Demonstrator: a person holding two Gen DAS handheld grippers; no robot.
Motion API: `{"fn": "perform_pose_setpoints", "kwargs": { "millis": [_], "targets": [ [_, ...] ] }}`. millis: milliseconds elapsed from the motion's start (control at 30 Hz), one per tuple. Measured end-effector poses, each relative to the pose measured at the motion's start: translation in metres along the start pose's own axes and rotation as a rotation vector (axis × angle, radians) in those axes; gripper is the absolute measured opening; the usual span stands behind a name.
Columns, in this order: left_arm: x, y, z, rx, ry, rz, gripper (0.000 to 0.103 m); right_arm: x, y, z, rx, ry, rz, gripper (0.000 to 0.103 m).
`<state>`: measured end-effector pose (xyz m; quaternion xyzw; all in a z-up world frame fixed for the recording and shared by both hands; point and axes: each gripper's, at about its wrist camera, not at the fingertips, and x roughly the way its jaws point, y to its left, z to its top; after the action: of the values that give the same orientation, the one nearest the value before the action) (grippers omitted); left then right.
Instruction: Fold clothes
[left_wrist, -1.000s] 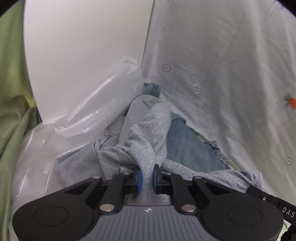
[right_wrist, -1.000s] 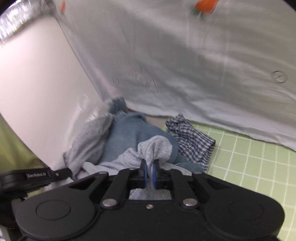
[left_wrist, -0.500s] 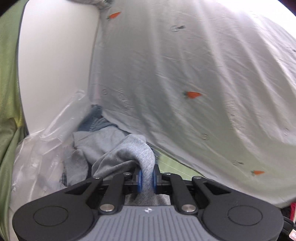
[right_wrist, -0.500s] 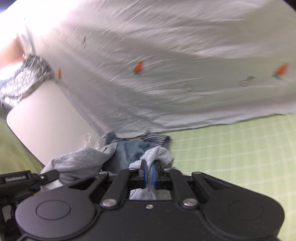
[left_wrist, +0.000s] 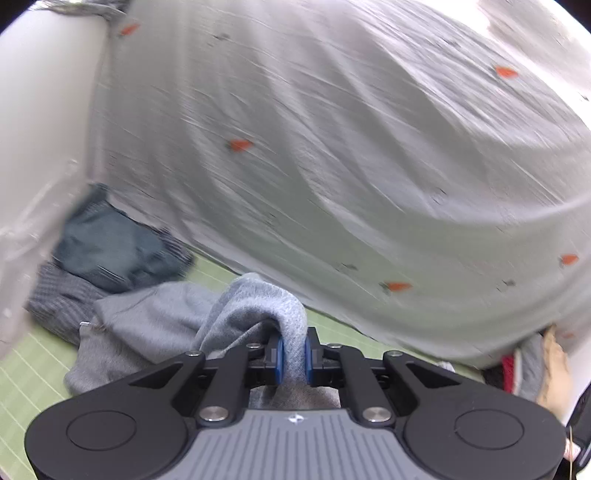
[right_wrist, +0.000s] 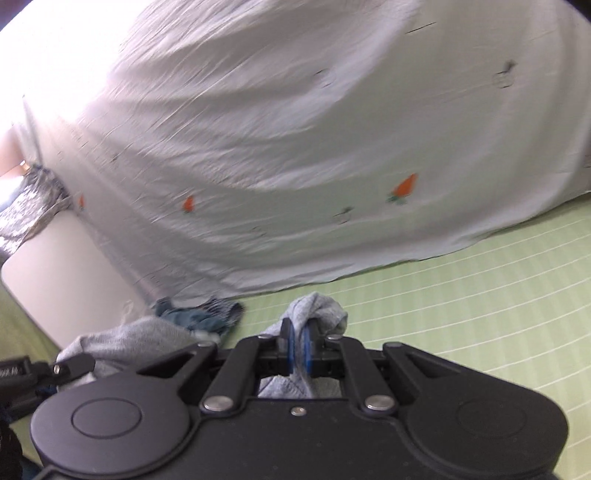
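Grey fleece garment pulled out of the pile, pinched by both grippers.

Left wrist view: the soft heather-grey sweatshirt (left_wrist: 173, 325) is pinched between the blue pads of the left gripper (left_wrist: 293, 356), whose fingers stand narrow around a thick fold. A second ago this cloth lay bunched in the far corner against the clear plastic sheet; now it trails over the pale green checked mat (left_wrist: 22, 373), with the dark blue denim piece (left_wrist: 110, 251) left behind at the far left. The white carrot-print sheet (left_wrist: 332, 147) fills the far side, blurred by motion.
Right wrist view: the right gripper (right_wrist: 299, 347) is likewise closed narrow on another grey edge (right_wrist: 317, 310), and more open green mat has appeared on the right. I judge the garment is being carried toward free space for spreading.
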<state>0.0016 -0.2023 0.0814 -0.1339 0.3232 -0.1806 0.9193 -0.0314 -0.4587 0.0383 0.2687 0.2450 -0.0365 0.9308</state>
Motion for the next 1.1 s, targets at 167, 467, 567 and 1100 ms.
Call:
{"fn": "perform_pose_setpoints", "kwargs": {
  "millis": [167,467,567,1100],
  "targets": [
    [0.016,-0.057,-0.028,0.029,0.091,-0.138,0.011,-0.030,-0.048,0.028,-0.009,-0.081,-0.106,0.006],
    [0.086,-0.068,-0.024,0.048,0.132,-0.119,0.012,-0.034,-0.103,0.061,-0.058,-0.152,-0.235,0.013],
    [0.137,-0.048,-0.027,0.056,0.216,-0.011,0.017,-0.001,-0.119,0.049,-0.050,-0.090,-0.292,0.045],
    [0.173,0.020,-0.032,0.034,0.339,0.161,0.072,0.015,-0.224,-0.095,0.431,0.289,-0.521,0.076]
  ]
}}
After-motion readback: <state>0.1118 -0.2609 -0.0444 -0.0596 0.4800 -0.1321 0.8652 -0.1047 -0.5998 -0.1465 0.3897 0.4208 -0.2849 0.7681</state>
